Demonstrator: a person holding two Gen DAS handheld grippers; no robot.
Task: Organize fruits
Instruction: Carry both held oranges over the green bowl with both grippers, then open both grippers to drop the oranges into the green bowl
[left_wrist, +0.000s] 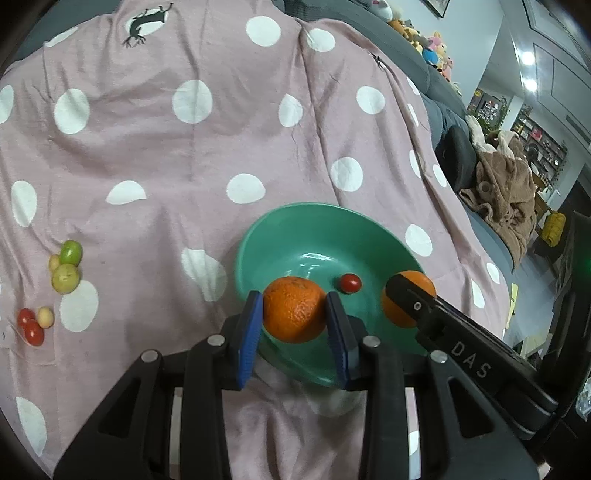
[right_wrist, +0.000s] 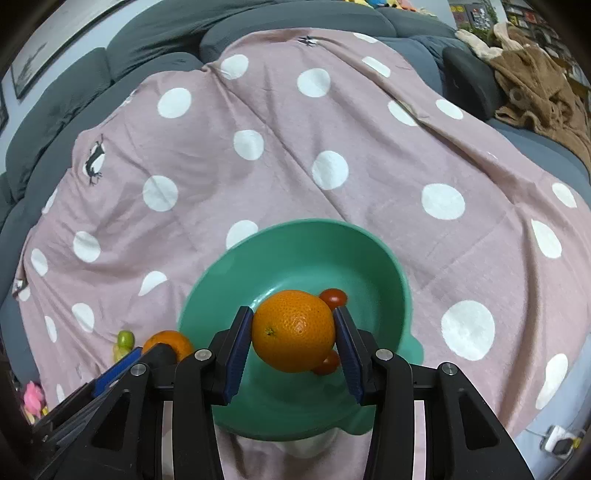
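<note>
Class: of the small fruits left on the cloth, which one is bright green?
The top fruit of the upper cluster; those just below it are duller yellow-green, the rest red or pale.

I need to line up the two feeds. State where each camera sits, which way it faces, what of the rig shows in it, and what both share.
Left wrist: on the left tool, looking forward and down along its blue fingers at its orange over the green bowl; the right tool enters from the right.
Right wrist: on the right tool, looking down at its own orange over the bowl; the left tool shows lower left.
Shared: bowl, both oranges, polka-dot cloth.
</note>
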